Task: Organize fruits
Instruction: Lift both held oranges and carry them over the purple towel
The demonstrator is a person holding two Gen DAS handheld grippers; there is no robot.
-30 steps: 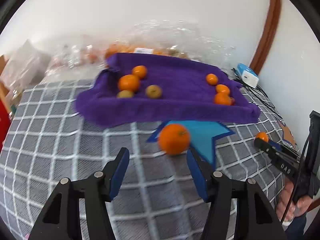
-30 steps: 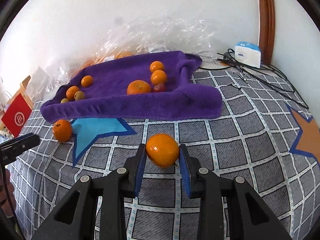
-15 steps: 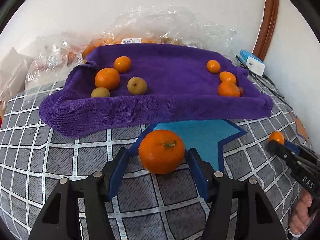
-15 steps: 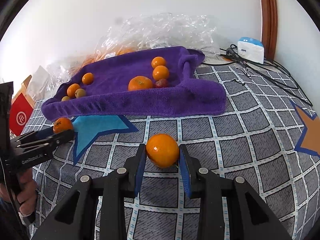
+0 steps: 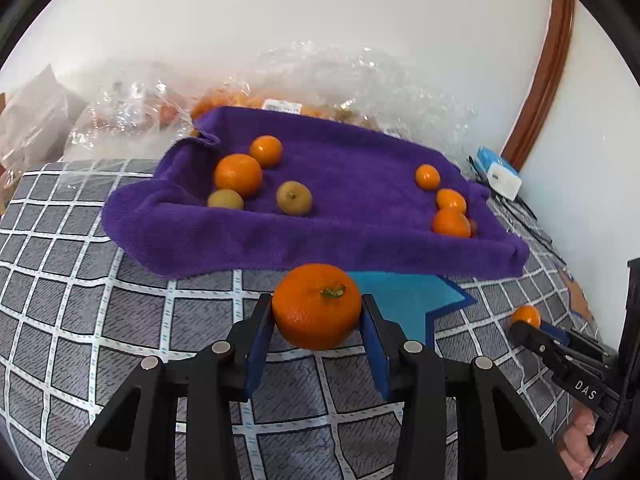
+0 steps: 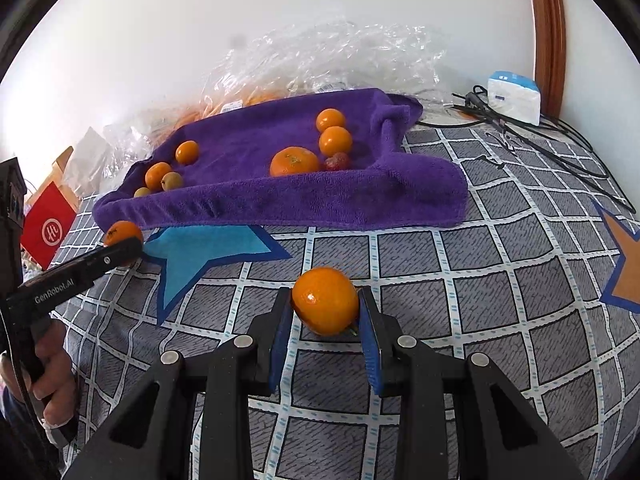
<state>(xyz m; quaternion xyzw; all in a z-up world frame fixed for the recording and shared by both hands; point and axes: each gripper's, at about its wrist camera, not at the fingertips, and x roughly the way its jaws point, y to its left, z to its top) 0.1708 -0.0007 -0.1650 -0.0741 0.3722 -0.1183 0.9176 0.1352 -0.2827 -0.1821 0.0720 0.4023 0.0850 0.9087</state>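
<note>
My left gripper (image 5: 316,320) is shut on a large orange (image 5: 317,306), held just in front of the purple towel (image 5: 360,160). My right gripper (image 6: 325,316) is shut on a smaller orange (image 6: 325,299) above the checked cloth. On the towel lie oranges (image 5: 238,175) and two yellow-green fruits (image 5: 294,197) at its left, and more oranges (image 5: 451,222) at its right with a small red fruit (image 6: 337,161). The right gripper (image 5: 532,326) shows at the left wrist view's right edge; the left gripper (image 6: 120,246) shows at the right wrist view's left.
A grey checked cloth with a blue star (image 6: 208,252) and an orange star (image 6: 628,276) covers the surface. Clear plastic bags (image 5: 340,76) of fruit lie behind the towel by the wall. A white-blue box (image 6: 514,96) with cables sits back right. A red card (image 6: 48,230) stands left.
The left gripper has closed on the large orange and lifted it slightly. The right gripper keeps its orange and has barely moved.
</note>
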